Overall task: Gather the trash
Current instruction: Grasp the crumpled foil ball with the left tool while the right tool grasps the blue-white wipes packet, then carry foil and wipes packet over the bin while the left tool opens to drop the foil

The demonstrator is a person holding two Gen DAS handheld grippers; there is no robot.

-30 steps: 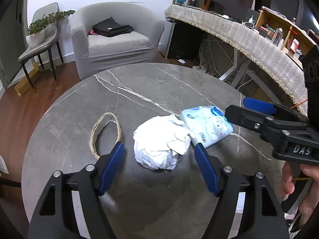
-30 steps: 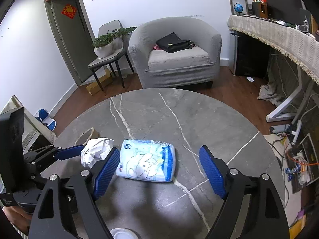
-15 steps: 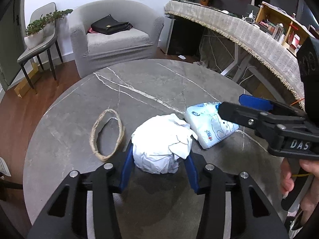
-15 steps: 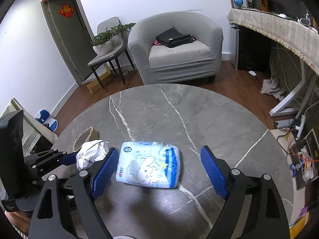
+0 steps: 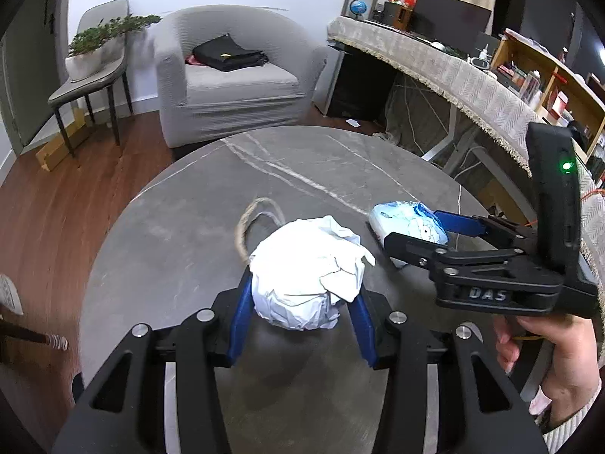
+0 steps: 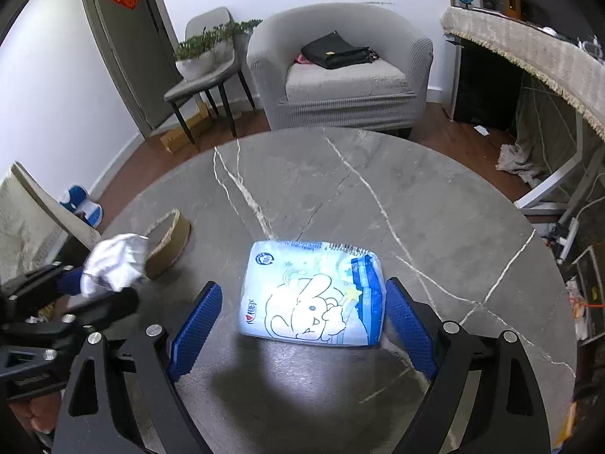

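Between the blue pads of the left gripper (image 5: 302, 302), pinched from both sides, sits a crumpled white paper ball (image 5: 308, 274). At its two o'clock, the right gripper (image 6: 300, 319), lettered "DAS" in the left view, stands spread around a tissue pack (image 6: 312, 295) printed with a rabbit, pads not pressing it. Behind the ball, at eleven o'clock, a twine loop (image 5: 251, 223) lies on the grey marble table (image 5: 302, 162).

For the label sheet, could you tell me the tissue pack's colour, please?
Tissue pack: white and blue; right wrist view.
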